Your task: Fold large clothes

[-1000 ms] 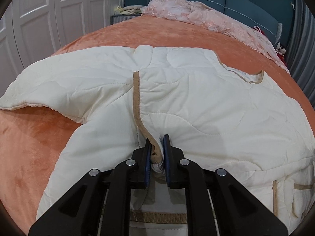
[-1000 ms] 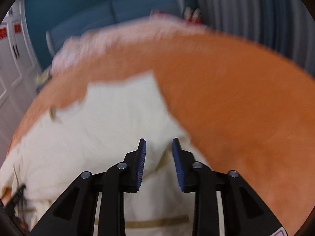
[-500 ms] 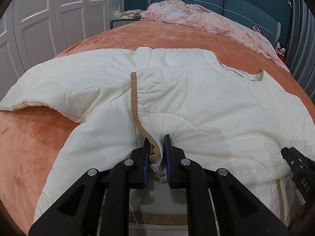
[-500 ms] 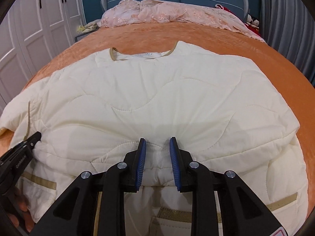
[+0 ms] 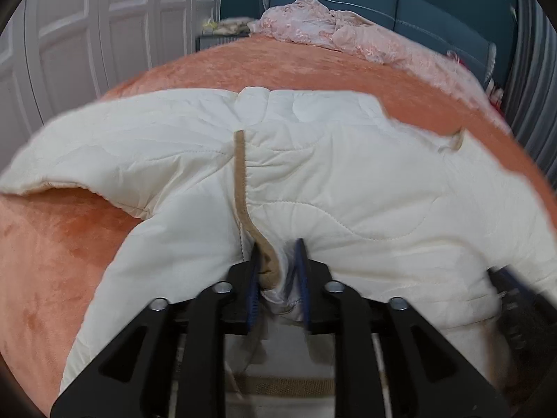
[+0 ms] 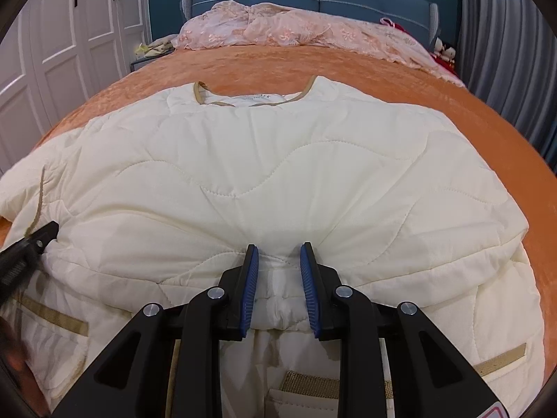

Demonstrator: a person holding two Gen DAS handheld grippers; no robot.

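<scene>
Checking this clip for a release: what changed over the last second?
The left gripper was clamped on the jacket's tan-trimmed edge; its jaws are now opening, the fabric still between them. The right gripper swung in from over the bed and settled at the jacket's folded edge. The jacket stayed spread out.

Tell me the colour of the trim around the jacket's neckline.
Tan trim on a cream jacket; clearest in the right wrist view.

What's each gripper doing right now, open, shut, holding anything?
Left gripper: jaws opening, tan-trimmed edge of the cream quilted jacket between them, no longer pinched.
Right gripper: jaws closed on a fold of the jacket's hem.
</scene>
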